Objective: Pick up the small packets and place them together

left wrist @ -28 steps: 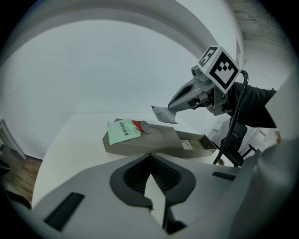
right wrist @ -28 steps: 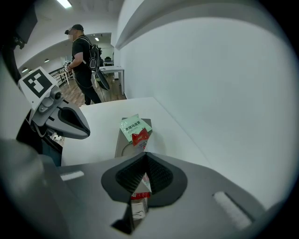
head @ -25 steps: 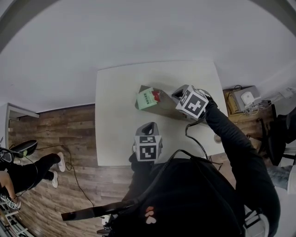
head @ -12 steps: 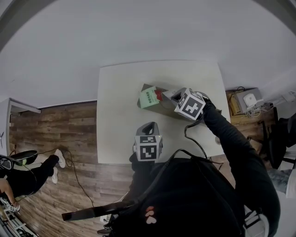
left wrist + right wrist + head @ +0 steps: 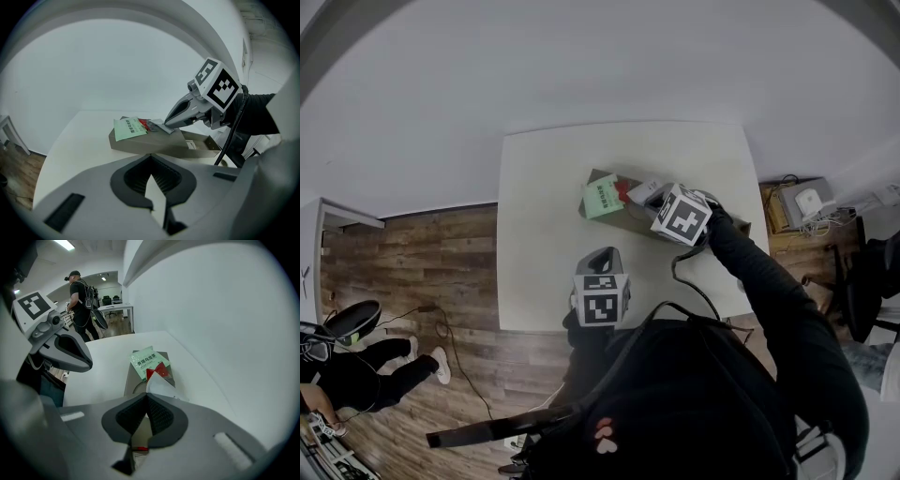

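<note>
Right gripper (image 5: pixel 645 195) has its jaws closed on a pale small packet (image 5: pixel 638 189) with a saw-tooth edge. The packet's free end points toward 10 o'clock in the head view. The gripper slants down over the long cardboard box (image 5: pixel 628 221), at about 1 o'clock from the left gripper (image 5: pixel 600 255). The left gripper is over the near edge of the bench (image 5: pixel 534 234), jaws together with nothing between them, well apart from the box.

The white bench fills the middle of the head view, with wood floor (image 5: pixel 422 272) at its 9 o'clock side. The box lies across the bench, running from about 10 o'clock to 4 o'clock.

On the box's 10 o'clock end lies a green packet (image 5: pixel 600 198), flat and label up. A smaller red packet (image 5: pixel 622 192) touches it at its 3 o'clock side. The pale packet hangs just beside the red one, at its 3 o'clock; whether the two touch cannot be told.
</note>
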`<action>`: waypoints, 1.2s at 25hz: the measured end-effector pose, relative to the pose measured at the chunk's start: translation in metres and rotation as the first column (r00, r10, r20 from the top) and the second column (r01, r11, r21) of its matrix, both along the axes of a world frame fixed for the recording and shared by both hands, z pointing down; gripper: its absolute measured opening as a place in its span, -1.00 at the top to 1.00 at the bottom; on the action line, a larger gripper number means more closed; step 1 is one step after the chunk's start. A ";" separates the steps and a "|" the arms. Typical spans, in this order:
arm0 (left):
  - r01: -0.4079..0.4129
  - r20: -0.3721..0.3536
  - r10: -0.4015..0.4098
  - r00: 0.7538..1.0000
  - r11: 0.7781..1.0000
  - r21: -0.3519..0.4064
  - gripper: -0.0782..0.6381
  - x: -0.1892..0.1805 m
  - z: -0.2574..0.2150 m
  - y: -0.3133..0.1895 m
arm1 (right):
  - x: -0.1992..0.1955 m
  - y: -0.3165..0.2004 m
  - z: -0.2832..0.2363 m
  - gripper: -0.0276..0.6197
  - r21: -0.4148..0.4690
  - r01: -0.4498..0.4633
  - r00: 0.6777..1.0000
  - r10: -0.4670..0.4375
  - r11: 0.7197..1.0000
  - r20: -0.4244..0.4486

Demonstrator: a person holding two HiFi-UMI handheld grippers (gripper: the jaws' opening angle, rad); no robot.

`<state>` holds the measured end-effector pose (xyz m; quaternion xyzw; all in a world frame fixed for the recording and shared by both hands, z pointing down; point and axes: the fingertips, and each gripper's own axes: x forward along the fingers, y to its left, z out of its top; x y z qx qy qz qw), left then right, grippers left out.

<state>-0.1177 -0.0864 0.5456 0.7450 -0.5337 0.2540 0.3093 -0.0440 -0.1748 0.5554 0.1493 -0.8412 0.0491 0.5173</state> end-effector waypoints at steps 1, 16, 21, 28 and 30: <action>0.000 0.000 0.000 1.000 1.000 0.000 0.79 0.000 0.000 0.000 | 0.000 0.000 0.001 0.91 -0.003 -0.002 1.000 0.002 1.000 0.007; -0.003 -0.002 0.003 1.000 1.000 -0.002 0.79 0.001 0.000 0.001 | -0.010 0.011 0.007 0.59 -0.058 0.025 0.998 -0.021 0.998 0.060; -0.013 0.002 0.013 1.000 1.000 -0.002 0.79 0.003 0.000 0.000 | -0.005 0.006 -0.002 0.55 -0.029 0.014 0.997 -0.012 0.999 0.079; -0.034 -0.001 0.034 0.999 0.999 0.001 0.79 0.010 -0.002 0.000 | 0.030 -0.009 -0.028 0.55 0.039 -0.061 0.993 0.057 0.997 0.101; -0.044 -0.002 0.044 0.999 0.999 0.001 0.79 0.013 -0.002 0.000 | 0.044 -0.011 -0.033 0.55 0.052 -0.087 0.992 0.081 0.995 0.097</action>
